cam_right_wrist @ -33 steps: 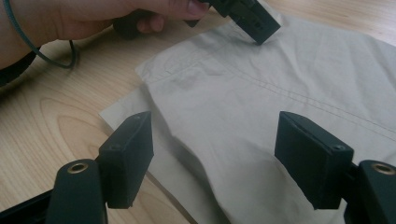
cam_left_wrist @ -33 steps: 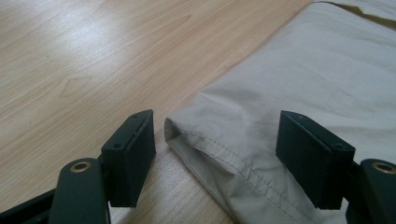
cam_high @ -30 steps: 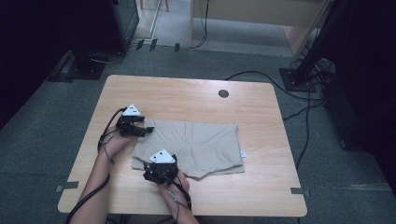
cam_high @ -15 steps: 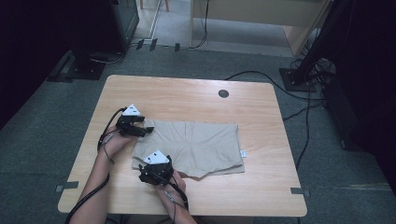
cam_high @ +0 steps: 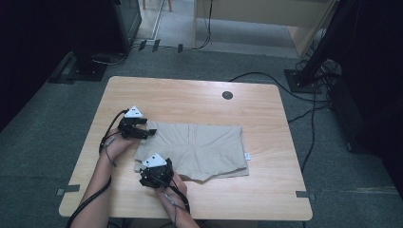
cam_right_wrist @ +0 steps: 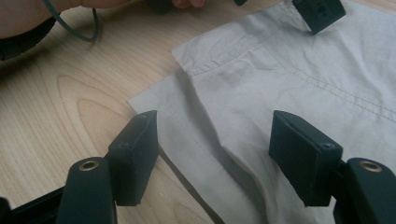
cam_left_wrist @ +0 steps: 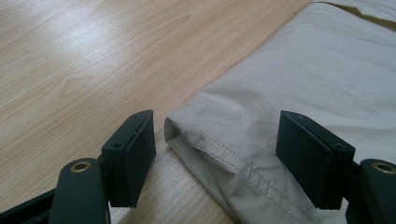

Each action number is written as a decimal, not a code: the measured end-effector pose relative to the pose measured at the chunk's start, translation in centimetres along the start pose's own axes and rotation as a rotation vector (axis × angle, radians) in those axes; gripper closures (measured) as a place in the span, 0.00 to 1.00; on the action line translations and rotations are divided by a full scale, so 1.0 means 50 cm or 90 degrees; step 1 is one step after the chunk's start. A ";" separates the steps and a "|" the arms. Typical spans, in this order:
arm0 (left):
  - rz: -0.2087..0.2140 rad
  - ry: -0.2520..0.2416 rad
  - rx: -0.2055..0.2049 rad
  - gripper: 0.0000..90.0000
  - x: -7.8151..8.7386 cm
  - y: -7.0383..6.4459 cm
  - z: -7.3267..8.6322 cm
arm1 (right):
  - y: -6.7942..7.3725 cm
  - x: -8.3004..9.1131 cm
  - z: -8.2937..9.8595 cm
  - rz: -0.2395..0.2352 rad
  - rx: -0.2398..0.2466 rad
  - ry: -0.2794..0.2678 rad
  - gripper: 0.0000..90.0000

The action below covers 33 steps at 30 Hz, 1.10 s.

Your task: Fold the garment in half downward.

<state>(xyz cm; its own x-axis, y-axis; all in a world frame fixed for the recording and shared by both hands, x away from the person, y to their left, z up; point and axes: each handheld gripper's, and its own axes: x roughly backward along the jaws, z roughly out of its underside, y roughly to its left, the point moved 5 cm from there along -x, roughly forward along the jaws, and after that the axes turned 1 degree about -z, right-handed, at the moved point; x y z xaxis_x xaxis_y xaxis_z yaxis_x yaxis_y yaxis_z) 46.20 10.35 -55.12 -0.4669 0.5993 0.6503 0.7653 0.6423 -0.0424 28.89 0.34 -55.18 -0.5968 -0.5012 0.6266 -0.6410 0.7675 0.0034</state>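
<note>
Folded beige shorts [cam_high: 195, 149] flat, long axis left-right, hems left. Left gripper [cam_high: 148, 132], right gripper [cam_high: 153, 173]: jaws spread, straddling hems.

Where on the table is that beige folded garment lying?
In the high view the beige garment lies on the table's near half, its left end between the left gripper and right gripper.

A lab or office workroom was shown.
A wooden table [cam_high: 190, 99] was set on grey carpet [cam_high: 43, 142]; beyond the table, cables [cam_high: 266, 76] were trailed past a black stand [cam_high: 83, 66] and pale cabinets [cam_high: 256, 19].
</note>
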 end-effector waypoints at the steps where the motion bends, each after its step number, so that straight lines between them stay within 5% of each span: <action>1: 0.000 0.000 0.000 0.32 0.000 0.000 0.000 | 0.001 -0.002 0.000 0.001 0.002 0.002 0.37; 10: -0.001 0.000 -0.001 0.32 0.000 0.000 0.000 | 0.003 -0.008 -0.001 0.005 0.012 0.011 0.45; 23: 0.001 0.000 -0.003 0.32 0.000 -0.002 0.000 | -0.024 -0.008 -0.005 0.015 -0.009 0.016 0.86; 29: 0.006 -0.004 -0.008 0.40 0.001 -0.007 0.001 | -0.038 -0.006 -0.006 0.000 -0.025 0.021 0.95; 33: 0.001 -0.011 -0.006 0.60 0.005 -0.009 0.002 | -0.039 -0.003 -0.007 0.002 -0.021 0.016 0.97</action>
<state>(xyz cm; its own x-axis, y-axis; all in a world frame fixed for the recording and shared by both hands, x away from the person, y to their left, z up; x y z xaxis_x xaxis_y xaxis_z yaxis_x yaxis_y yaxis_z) 45.67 10.28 -55.01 -0.4726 0.6088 0.6371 0.7701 0.6368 -0.0372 30.38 -0.93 -55.00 -0.5863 -0.4891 0.6457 -0.6226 0.7821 0.0271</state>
